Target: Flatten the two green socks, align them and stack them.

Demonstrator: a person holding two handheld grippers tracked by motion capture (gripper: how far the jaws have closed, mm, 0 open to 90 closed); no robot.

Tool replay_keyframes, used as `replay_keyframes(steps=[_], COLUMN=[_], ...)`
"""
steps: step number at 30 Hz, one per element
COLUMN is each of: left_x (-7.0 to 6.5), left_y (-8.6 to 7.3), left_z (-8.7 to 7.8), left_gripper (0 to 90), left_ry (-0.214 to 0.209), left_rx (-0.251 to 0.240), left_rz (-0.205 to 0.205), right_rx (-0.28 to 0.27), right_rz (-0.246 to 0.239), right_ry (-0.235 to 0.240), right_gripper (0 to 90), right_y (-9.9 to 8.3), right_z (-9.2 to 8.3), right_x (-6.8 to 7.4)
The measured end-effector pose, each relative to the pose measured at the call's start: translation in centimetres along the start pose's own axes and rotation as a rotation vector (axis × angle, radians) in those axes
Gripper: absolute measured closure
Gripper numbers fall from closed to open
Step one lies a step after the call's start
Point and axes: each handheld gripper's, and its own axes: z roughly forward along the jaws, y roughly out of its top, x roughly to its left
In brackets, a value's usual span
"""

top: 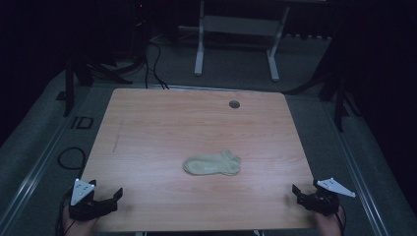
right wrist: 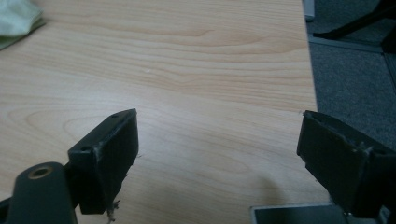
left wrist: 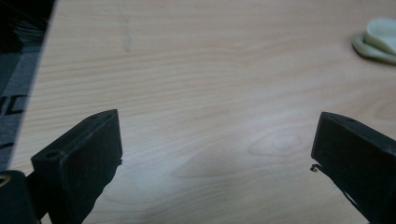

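Sock (top: 212, 163) waiting mid-table, both claws spread.
Pale olive, lying flat, faint unreadable print on its side; left gripper (top: 117, 194) and right gripper (top: 296, 191) sit empty at the near corners.

Looking along my left gripper (left wrist: 215, 149), I see its two black jaws standing wide apart with nothing between them, only bare wooden table (left wrist: 201, 84) beneath. A pale sock (left wrist: 378, 44) lies far off at the right, well apart from me. The table's left edge meets dark floor.
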Motion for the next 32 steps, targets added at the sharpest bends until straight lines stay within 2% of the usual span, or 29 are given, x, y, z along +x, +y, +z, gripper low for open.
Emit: replay_keyframes(steps=[2,4,6,11,12,14,16,17,21,25,28,32], left_x=[0.4,0.6,0.8,1.4,1.6,2.1,2.3,2.3,2.1,1.5,1.3,1.2], left_y=[-0.1,-0.2,-0.2,-0.4,-0.5,-0.6,-0.6,-0.6,-0.6,-0.5,-0.4,-0.5], left_z=[-0.4,-0.7,-0.9,-1.4,-1.5,-1.4,-1.2,-1.1,-0.8,-0.6,-0.6,-0.4], left_gripper=[2.1,2.1,2.1,2.1,2.1,2.1,2.1,2.1,2.1,2.1,2.1,2.1], left_ry=[-0.016,0.009,0.034,0.134,0.167,0.186,0.2,0.224,0.253,0.286,0.293,0.291], left_rx=[-0.035,-0.06,-0.074,-0.13,-0.134,-0.126,-0.108,-0.098,-0.076,-0.087,-0.083,-0.066], left_rz=[-0.037,-0.049,-0.06,-0.107,-0.119,-0.143,-0.161,-0.158,-0.138,-0.1,-0.089,-0.075], right_rx=[0.004,0.01,-0.011,-0.059,-0.064,-0.075,-0.088,-0.097,-0.109,-0.13,-0.14,-0.118], right_rz=[0.009,0.013,0.042,0.086,0.082,0.081,0.088,0.09,0.101,0.125,0.145,0.137], right_ry=[-0.031,-0.072,-0.082,-0.097,-0.106,-0.123,-0.118,-0.123,-0.122,-0.125,-0.116,-0.125], right_gripper=[12.8,12.7,12.7,12.8,12.8,12.8,12.8,12.8,12.8,12.8,12.8,13.1], right_y=[-0.1,-0.1,-0.1,0.1,0.1,0.0,0.1,0.2,0.2,0.1,0.0,0.0], right_z=[0.1,0.3,0.2,0.1,0.2,0.3,0.4,0.5,0.7,0.5,0.5,0.7], right_x=[-0.2,-0.4,-0.8,-1.5,-1.5,-1.6,-1.6,-1.6,-1.7,-2.0,-2.1,-2.1])
